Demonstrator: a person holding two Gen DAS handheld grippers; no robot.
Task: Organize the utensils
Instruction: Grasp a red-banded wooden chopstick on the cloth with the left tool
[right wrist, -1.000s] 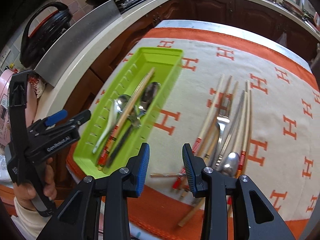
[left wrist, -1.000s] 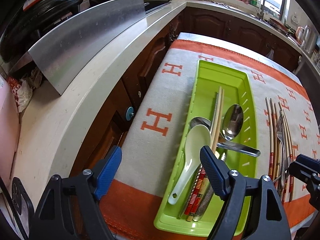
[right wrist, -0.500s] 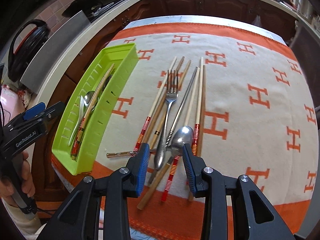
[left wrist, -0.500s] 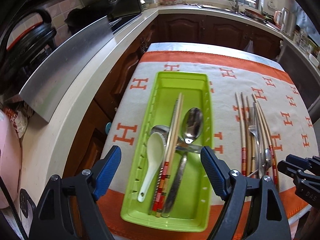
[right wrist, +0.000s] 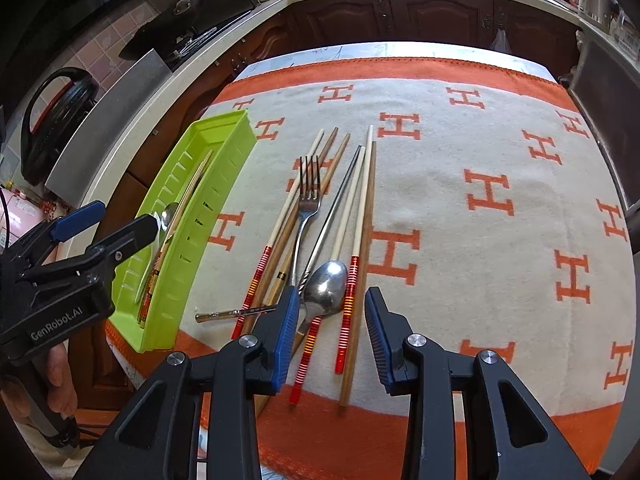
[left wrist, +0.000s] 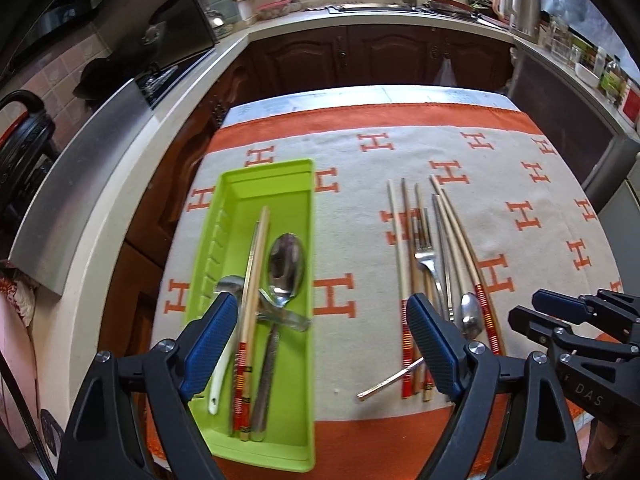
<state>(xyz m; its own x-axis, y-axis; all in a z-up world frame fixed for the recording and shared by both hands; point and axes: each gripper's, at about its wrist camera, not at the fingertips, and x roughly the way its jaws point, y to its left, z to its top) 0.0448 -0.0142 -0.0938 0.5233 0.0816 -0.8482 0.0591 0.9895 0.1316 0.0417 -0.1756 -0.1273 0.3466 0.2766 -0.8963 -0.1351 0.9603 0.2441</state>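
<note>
A lime-green tray (left wrist: 304, 184) lies on the left of the cloth. It holds a metal spoon (left wrist: 286, 264), a pair of chopsticks (left wrist: 256, 264), a white ceramic spoon and other cutlery. My left gripper (left wrist: 320, 316) hovers over the tray's near right part, its jaws opening, nothing between them. To the right lies a loose pile: a fork (right wrist: 308, 196), a metal spoon (right wrist: 326, 286) and several chopsticks (right wrist: 360, 208). My right gripper (right wrist: 332, 304) hangs over the pile's near end, open. The spoon's bowl lies below the gap between its fingertips, and the pads are off it.
An orange-and-cream cloth (right wrist: 480, 152) with H marks covers the table. A pale counter (left wrist: 100, 248) with a steel sheet runs along the left, dark cabinets and a sink stand behind. A person's hand (right wrist: 60, 380) holds the left gripper at the tray's near end.
The left gripper swung right, from beside the counter to over the tray, and widened slightly. The right gripper moved right from the tray's near end to over the loose pile.
</note>
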